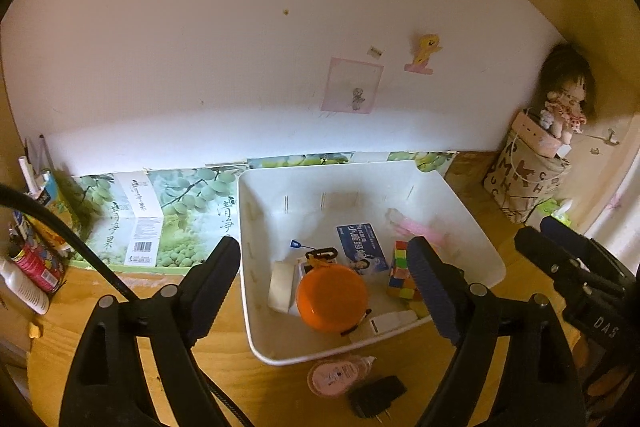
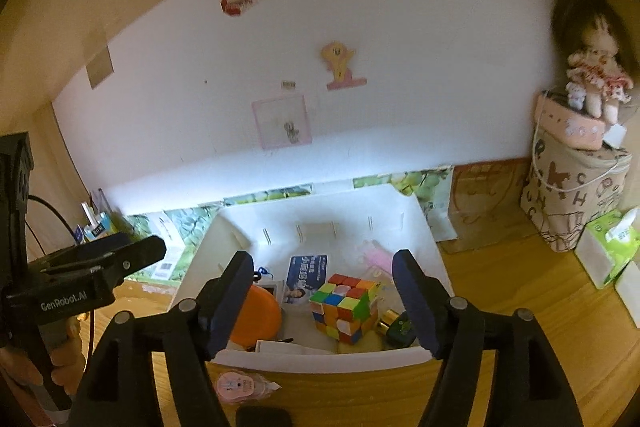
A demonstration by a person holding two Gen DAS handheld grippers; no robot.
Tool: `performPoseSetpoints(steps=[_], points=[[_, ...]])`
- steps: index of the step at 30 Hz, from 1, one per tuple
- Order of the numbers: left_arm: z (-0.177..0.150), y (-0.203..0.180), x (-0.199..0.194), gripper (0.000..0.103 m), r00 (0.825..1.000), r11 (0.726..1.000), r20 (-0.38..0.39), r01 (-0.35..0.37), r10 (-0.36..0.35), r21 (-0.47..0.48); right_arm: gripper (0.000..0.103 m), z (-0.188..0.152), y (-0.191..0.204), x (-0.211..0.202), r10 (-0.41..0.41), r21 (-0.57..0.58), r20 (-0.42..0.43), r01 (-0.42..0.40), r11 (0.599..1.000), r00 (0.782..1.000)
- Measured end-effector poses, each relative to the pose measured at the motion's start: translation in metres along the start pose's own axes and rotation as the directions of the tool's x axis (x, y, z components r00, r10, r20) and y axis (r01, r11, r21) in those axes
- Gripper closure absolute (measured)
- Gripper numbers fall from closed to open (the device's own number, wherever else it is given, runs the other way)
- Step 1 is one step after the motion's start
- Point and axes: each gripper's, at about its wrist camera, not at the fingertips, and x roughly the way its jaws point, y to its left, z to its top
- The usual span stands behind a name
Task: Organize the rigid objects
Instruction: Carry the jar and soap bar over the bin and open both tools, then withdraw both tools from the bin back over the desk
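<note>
A white plastic bin (image 1: 460,199) (image 2: 424,227) stands on the wooden desk. In it lie an orange round lid (image 1: 332,297) (image 2: 258,319), a colour cube (image 1: 402,277) (image 2: 346,307), a blue card (image 1: 362,247) (image 2: 306,277), a white tape roll (image 1: 280,285) and a pink item (image 1: 416,227). In front of the bin lie a pink round case (image 1: 332,377) (image 2: 236,387) and a black plug adapter (image 1: 376,397) (image 2: 262,417). My left gripper (image 1: 324,275) is open and empty above the bin. My right gripper (image 2: 324,291) is open and empty above the bin's front.
A green fruit-print carton (image 1: 160,219) lies behind the bin on the left. A letter-print fabric bag (image 2: 576,199) with a pink box and a doll (image 2: 592,75) stands at the right, next to tissue packs (image 2: 608,247). Bottles and pens (image 1: 28,267) crowd the left edge.
</note>
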Motion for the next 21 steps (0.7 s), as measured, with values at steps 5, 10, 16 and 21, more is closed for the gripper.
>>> performPoseSetpoints(steps=[5, 10, 16, 21], points=[[-0.009, -0.001, -0.019, 0.013, 1.0, 1.0, 0.013, -0.006, 0.006, -0.004, 0.024, -0.003, 0.001, -0.024, -0.003, 0.004, 0.039, 0.003, 1.0, 0.999], [-0.022, -0.002, -0.036, 0.013, 1.0, 1.0, 0.015, -0.013, 0.013, -0.01, 0.022, -0.012, 0.001, -0.045, -0.013, 0.002, 0.061, 0.013, 1.0, 0.998], [-0.041, -0.004, -0.048, 0.013, 1.0, 1.0, -0.002, -0.023, 0.023, -0.018, 0.022, -0.028, 0.002, -0.065, -0.023, -0.012, 0.066, 0.024, 1.0, 0.998], [-0.056, -0.004, -0.051, 0.013, 0.999, 0.999, -0.029, -0.025, 0.024, -0.036, 0.022, -0.043, 0.005, -0.075, -0.033, -0.031, 0.054, 0.034, 0.999, 0.998]])
